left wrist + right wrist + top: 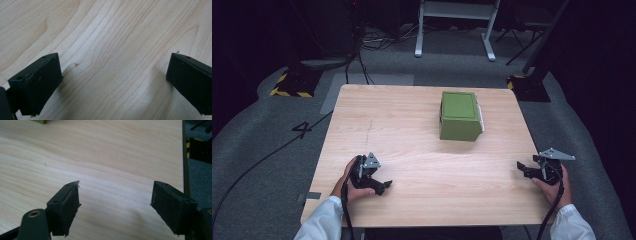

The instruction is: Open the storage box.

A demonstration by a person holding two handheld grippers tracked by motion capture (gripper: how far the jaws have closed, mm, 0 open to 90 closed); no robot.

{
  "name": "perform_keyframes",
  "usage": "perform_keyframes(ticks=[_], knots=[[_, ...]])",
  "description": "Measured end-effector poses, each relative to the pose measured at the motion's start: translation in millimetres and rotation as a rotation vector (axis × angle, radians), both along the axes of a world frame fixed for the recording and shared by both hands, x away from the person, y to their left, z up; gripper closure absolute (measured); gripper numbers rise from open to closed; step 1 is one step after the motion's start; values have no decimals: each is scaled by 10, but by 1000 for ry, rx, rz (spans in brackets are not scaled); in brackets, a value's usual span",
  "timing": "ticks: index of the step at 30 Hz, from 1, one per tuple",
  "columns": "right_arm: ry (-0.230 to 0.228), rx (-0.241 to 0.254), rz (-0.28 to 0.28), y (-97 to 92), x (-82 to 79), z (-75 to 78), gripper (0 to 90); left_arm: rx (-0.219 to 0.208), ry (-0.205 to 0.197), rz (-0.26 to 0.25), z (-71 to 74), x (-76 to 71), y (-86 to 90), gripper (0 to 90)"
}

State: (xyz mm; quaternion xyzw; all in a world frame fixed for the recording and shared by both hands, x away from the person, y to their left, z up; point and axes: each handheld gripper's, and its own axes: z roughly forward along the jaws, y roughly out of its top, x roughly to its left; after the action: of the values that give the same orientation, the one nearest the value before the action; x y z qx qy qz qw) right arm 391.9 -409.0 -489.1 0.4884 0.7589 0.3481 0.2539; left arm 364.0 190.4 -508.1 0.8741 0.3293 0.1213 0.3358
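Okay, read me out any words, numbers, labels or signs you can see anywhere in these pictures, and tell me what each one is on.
"4": a black digit marked on the grey floor, left of the wooden table.
The yellow-and-black hazard stripes on the stand bases carry no words.
The green box shows no readable label; a white strip along its right side is too small to read.
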Motion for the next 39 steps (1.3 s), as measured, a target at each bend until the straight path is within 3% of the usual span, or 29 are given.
perform_keyframes(ticks=[15,24,30,39], knots=[[-41,-13,56,225,204,217,263,0,-1,1,0,-1,0,4],[-63,2,94,385,340,374,293,3,-1,1,2,-19,9,5],[-81,36,99,484,488,478,301,3,-4,-2,1,-25,12,5],[-113,47,117,710,699,631,314,3,0,-5,1,-33,18,5]])
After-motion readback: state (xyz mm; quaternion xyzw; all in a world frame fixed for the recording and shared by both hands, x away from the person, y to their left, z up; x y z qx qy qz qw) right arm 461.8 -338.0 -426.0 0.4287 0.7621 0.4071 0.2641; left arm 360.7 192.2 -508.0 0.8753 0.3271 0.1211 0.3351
